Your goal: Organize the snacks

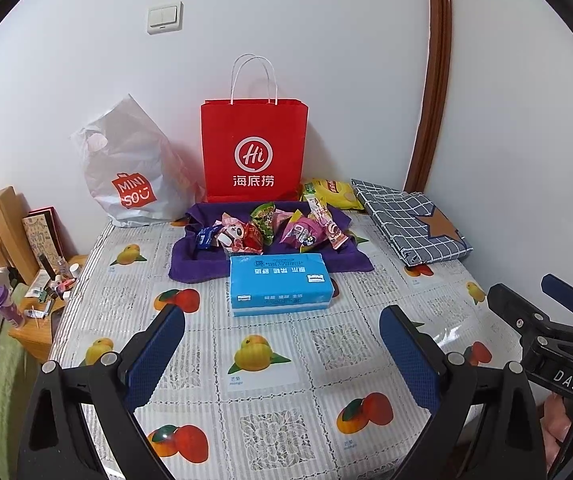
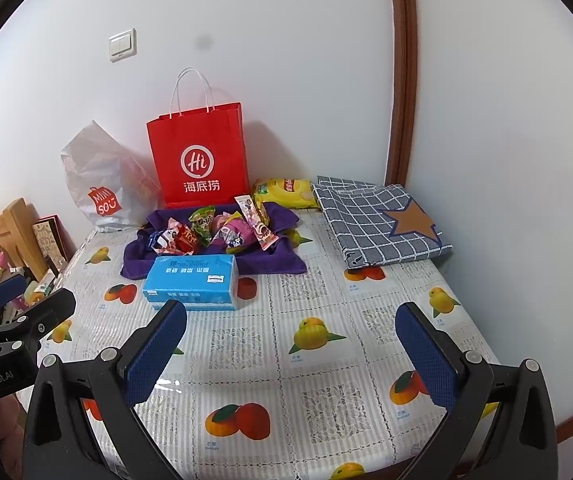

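Purple towel (image 1: 214, 264) bearing snacks (image 1: 270, 228) lies far ahead of both empty, spread tools, left tool (image 1: 282, 344) slightly nearer centre.

Even, bright indoor light, with soft shadows on the wall right of the red paper bag (image 1: 253, 150). Glare glints off the plastic tablecloth (image 2: 168, 385) near the jaws. Fisheye bends the door frame (image 1: 434, 76); corners go black.
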Demonstrator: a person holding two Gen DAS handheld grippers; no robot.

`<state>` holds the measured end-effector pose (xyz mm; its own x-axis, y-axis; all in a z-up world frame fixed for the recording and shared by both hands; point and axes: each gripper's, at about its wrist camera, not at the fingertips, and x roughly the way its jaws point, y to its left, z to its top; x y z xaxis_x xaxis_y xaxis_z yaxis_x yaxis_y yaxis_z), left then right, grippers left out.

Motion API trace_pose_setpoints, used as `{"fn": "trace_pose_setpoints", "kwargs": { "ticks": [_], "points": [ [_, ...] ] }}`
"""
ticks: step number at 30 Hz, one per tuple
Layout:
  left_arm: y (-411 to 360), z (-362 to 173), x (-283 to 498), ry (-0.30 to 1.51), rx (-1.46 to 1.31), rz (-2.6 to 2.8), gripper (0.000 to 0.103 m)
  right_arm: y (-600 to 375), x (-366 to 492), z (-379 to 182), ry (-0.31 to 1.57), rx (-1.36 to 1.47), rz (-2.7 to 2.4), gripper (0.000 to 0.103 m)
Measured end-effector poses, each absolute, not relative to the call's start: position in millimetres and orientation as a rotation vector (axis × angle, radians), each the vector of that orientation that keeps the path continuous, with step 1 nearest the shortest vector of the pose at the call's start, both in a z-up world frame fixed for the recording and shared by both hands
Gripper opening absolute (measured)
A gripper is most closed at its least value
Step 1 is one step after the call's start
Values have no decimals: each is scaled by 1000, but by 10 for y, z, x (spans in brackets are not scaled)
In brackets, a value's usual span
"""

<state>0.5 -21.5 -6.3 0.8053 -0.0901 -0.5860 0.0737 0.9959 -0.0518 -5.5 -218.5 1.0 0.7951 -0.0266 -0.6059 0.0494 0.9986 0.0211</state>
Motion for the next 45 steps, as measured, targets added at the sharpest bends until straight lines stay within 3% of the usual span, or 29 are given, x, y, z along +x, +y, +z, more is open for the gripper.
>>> {"fn": "trace_pose_setpoints", "kwargs": {
  "ticks": [45],
  "points": [
    [-208,-43,-27,627,-26,-87,99,-2214,-136,31,641,50,-37,103]
  ]
}}
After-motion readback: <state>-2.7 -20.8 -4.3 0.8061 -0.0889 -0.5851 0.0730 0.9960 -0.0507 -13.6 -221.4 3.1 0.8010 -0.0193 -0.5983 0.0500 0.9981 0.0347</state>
